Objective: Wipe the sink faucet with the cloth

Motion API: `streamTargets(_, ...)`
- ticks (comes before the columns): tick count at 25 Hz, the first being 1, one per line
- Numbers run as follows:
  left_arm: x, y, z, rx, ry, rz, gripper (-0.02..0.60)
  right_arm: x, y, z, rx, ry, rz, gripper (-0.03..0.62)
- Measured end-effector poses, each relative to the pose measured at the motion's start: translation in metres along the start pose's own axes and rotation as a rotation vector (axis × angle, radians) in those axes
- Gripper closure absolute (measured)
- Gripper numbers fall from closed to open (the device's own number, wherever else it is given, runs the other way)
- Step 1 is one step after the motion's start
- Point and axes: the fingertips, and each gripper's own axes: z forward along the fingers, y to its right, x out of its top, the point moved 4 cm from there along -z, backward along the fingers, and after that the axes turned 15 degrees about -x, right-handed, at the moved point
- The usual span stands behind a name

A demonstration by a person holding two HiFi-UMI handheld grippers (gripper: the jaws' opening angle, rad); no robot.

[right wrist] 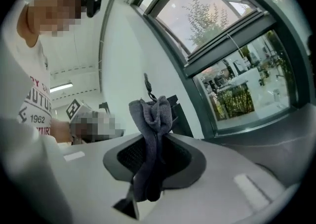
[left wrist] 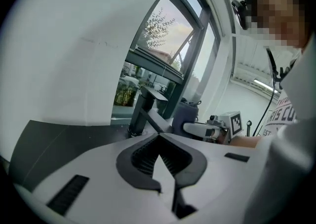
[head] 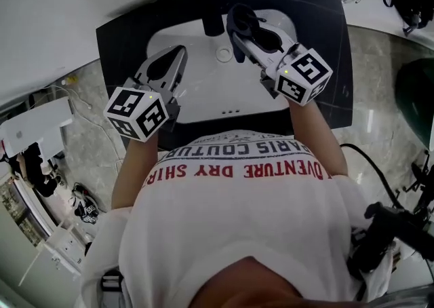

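we hold the grey cloth (right wrist: 152, 119) pinched in the right gripper (head: 237, 27), bunched above its jaws and trailing down between them, just right of the black faucet (head: 205, 1) at the back of the white sink (head: 203, 96). the left gripper (head: 171, 62) (tips together, nothing between them) hangs over the sink's left side, apart from the faucet.

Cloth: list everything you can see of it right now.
The cloth is dark grey, soft terry-like fabric, bunched and folded lengthwise. The right gripper is shut on it. A crumpled wad sticks out past the tips, and a tail runs back between the jaws. It is held above the white sink, close to the black faucet. Whether it touches the faucet can't be told.
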Motion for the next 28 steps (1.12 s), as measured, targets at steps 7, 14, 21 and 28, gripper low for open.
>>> streamTargets(7,0.001,0.007,0.009,0.065,0.041,-0.016,0.581,-0.005,-0.004,0.010,0.075,-0.014,0.009,0.517)
streamTargets(14,-0.001,-0.001,0.022,0.038,0.008,-0.026,0.581,0.001,0.010,0.033,0.060,-0.006,0.018,0.517)
streamTargets(21,0.005,-0.009,0.026,-0.004,-0.012,-0.030,0.581,0.025,0.025,0.070,0.008,0.021,-0.028,0.517)
streamTargets(28,0.001,-0.008,0.023,-0.032,-0.036,-0.033,0.581,0.055,0.030,0.087,-0.012,0.072,-0.052,0.517)
